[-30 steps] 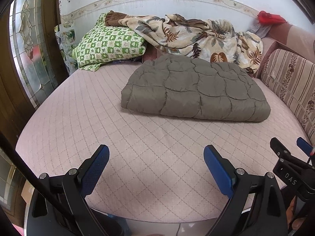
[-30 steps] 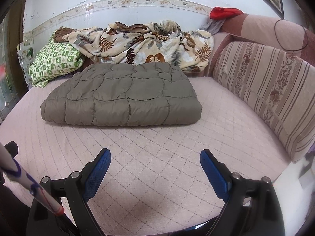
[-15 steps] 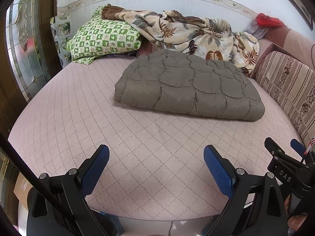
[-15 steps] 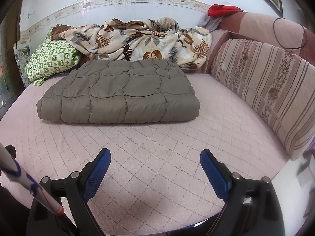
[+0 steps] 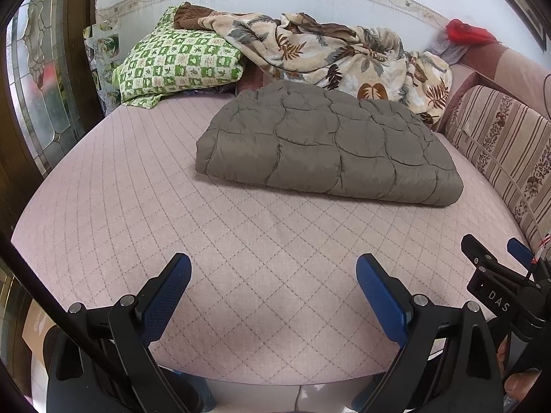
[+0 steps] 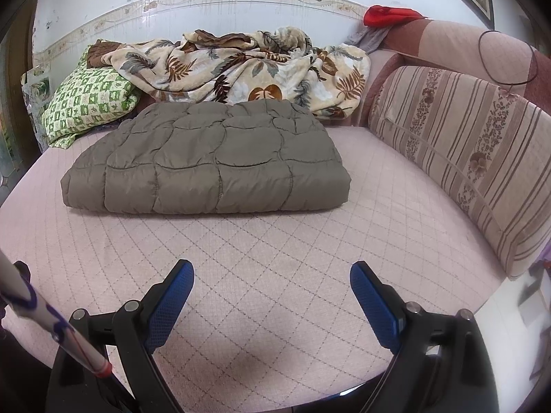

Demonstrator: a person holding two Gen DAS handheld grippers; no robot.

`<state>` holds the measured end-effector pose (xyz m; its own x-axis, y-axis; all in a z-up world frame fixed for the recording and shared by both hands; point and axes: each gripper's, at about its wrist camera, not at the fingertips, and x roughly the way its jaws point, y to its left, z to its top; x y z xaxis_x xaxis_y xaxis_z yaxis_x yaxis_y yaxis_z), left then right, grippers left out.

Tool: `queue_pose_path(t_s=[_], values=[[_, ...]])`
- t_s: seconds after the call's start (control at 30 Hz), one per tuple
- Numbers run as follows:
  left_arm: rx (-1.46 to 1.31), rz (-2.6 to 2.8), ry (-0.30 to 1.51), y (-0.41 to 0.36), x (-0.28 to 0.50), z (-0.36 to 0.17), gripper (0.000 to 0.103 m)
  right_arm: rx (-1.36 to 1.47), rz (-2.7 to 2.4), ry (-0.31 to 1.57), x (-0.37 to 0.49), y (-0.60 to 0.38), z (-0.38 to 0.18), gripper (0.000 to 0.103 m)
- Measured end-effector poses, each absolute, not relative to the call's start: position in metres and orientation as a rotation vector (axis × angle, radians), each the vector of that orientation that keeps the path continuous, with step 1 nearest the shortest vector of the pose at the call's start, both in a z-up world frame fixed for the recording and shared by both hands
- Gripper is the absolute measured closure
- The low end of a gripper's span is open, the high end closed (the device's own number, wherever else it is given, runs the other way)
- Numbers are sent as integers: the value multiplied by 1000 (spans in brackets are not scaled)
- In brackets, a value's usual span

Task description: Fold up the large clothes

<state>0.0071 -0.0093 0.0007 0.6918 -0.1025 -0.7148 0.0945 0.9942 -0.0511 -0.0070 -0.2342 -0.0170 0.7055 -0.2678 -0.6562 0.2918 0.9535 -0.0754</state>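
Pink quilted bedding [image 5: 261, 241] covers a bed set against a tiled wall, with a striped cushion [image 6: 461, 158] along the right side. On the far half lies the olive puffer garment [image 5: 327, 144], already folded into a thick, neat rectangle, just in front of a leaf-print blanket [image 5: 330, 55] and a green checked pillow [image 5: 175, 62]. Both the left gripper [image 5: 273, 289] and right gripper [image 6: 272, 292] hover over the near edge, jaws spread wide and empty, well apart from the garment. It looks light, soft, springy and slippery; pinching a near corner through all layers seems best
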Motion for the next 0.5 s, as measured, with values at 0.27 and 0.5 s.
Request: queue_pose_path(t_s=[0.27, 0.5], values=[[-16, -99, 811, -7, 10, -3, 7, 40, -314, 730, -6, -234, -19, 8], [-20, -89, 818, -6, 10, -6, 7, 42, -320, 718, -8, -234, -18, 8]])
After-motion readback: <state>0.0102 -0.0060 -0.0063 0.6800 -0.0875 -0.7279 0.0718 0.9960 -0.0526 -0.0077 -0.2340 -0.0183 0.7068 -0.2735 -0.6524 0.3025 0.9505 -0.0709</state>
